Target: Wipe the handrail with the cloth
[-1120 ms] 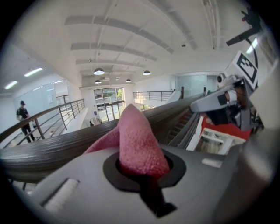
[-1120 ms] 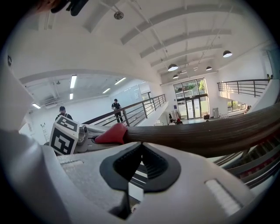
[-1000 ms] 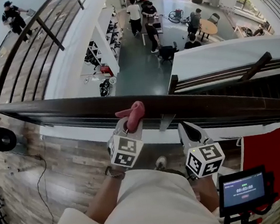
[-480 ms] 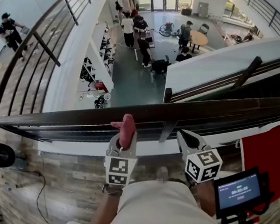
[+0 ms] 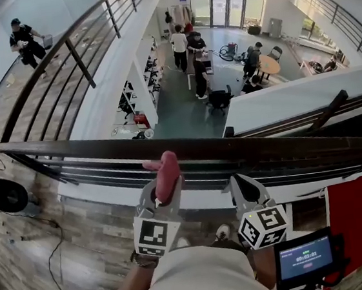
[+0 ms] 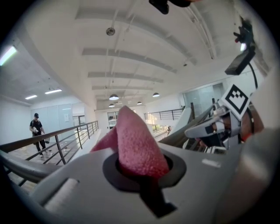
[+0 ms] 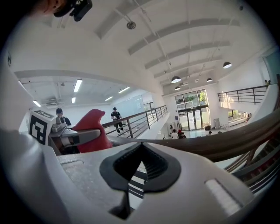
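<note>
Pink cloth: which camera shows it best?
The left gripper view: the cloth fills the middle, pinched by the left gripper. The head view shows it small, near the handrail. The right gripper view shows it off at the left.

Left hand-held gripper [image 5: 162, 186] clamped (on cloth [image 5: 167, 167]); right hand-held gripper [image 5: 240, 183] closed, empty.

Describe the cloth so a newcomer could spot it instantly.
Find the dark handrail running across the head view. Left of its middle, the left tongs pinch a pink cloth poking up toward the rail. Nothing else nearby is pink; the right tongs hold nothing.
</note>
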`<act>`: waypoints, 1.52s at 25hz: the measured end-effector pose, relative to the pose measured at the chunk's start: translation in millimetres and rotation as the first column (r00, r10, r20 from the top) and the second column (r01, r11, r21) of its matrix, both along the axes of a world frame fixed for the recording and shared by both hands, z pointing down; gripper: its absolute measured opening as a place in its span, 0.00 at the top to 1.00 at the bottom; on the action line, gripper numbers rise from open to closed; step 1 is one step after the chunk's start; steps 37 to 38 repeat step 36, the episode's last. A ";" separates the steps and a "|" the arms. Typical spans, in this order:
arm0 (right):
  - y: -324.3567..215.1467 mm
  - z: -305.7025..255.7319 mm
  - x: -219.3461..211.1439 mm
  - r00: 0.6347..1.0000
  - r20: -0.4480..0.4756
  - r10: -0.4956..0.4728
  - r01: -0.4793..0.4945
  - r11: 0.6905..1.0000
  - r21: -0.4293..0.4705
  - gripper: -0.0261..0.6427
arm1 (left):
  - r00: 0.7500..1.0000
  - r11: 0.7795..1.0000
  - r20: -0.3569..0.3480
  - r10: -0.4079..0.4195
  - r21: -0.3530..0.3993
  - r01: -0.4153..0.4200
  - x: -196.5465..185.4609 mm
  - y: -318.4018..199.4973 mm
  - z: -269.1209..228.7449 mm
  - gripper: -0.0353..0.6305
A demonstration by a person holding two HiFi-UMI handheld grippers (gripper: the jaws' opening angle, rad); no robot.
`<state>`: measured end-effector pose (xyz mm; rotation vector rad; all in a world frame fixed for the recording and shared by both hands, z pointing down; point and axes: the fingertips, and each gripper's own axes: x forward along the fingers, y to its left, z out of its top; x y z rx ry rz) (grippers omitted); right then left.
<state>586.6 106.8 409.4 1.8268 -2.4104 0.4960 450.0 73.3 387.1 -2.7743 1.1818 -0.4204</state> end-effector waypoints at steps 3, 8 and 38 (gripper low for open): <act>-0.8 -16.5 -22.2 0.999 -0.031 -0.016 0.017 0.999 0.038 0.96 | 1.000 1.000 -0.006 0.016 0.026 -0.016 -12.0 -2.7 -6.8 0.89; 7.3 -51.2 -30.1 0.998 -0.056 0.020 -0.014 0.994 0.111 0.96 | 0.997 0.995 -0.043 0.070 0.075 -0.067 -11.2 -2.5 -30.1 0.89; 17.3 -59.9 -14.6 0.995 -0.097 0.023 -0.010 0.992 0.128 0.96 | 0.990 0.986 -0.110 0.085 0.149 -0.068 2.5 8.6 -52.0 0.89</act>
